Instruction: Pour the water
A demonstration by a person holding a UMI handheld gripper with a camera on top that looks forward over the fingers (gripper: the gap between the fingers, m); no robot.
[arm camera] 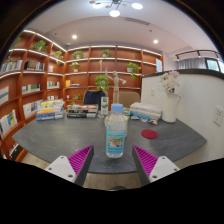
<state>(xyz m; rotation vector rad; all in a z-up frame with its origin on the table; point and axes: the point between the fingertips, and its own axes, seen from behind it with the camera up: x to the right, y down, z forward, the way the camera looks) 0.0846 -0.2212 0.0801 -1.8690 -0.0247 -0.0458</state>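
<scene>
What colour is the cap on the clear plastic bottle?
Blue cap, seen in the gripper view.

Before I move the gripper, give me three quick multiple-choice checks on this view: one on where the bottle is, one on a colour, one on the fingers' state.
1. Where does the water bottle stand?
A. On the grey table, just ahead of the fingers
B. On a bookshelf
C. Clamped between the fingers

2. What colour is the small round lid on the table beside the bottle?
A. Green
B. Red
C. Yellow

3. What state is the gripper in?
A. Shut on the bottle
B. Shut on nothing
C. Open, holding nothing

Answers:
1 A: the bottle stands upright on the tabletop beyond the pink pads.
2 B: the lid to the bottle's right shows red.
3 C: a wide gap separates the two fingers, and nothing sits between them.
</scene>
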